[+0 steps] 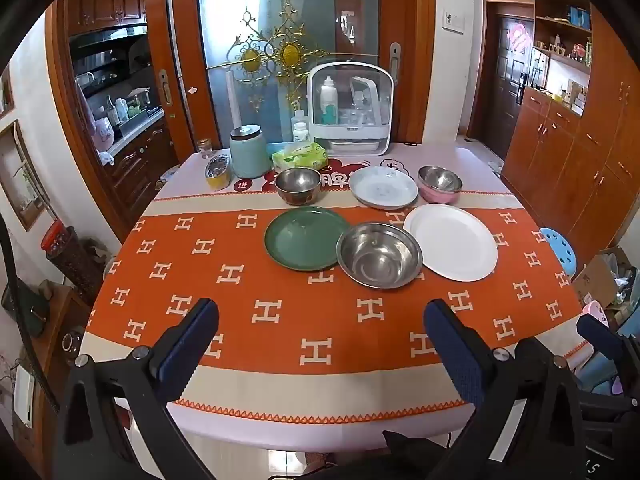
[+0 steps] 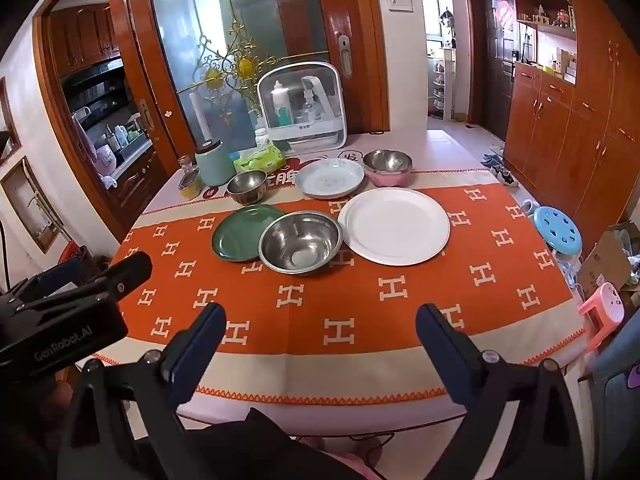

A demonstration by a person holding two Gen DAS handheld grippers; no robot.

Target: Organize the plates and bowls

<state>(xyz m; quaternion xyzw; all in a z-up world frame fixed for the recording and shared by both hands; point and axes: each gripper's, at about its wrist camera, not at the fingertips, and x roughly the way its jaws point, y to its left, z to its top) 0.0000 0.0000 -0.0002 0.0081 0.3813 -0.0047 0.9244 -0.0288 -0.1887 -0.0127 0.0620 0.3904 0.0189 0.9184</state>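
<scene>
Nothing is sorted yet; the task stands at its opening step. The left gripper (image 1: 320, 344) and right gripper (image 2: 320, 340) hover over the table's (image 1: 280, 368) near edge, jaws wide and holding nothing. Mid-table lie a green plate (image 1: 306, 238), steel bowl (image 1: 379, 255) and white plate (image 1: 452, 240), rims touching. Behind stand a small bowl (image 1: 297, 185), pale plate (image 1: 385, 187) and pink bowl (image 1: 439, 184). In my judgement, the next move calls for reaching forward to a rim.

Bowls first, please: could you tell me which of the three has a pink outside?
The pink bowl at the far right, behind the white plate; the other two are plain steel outside.
</scene>
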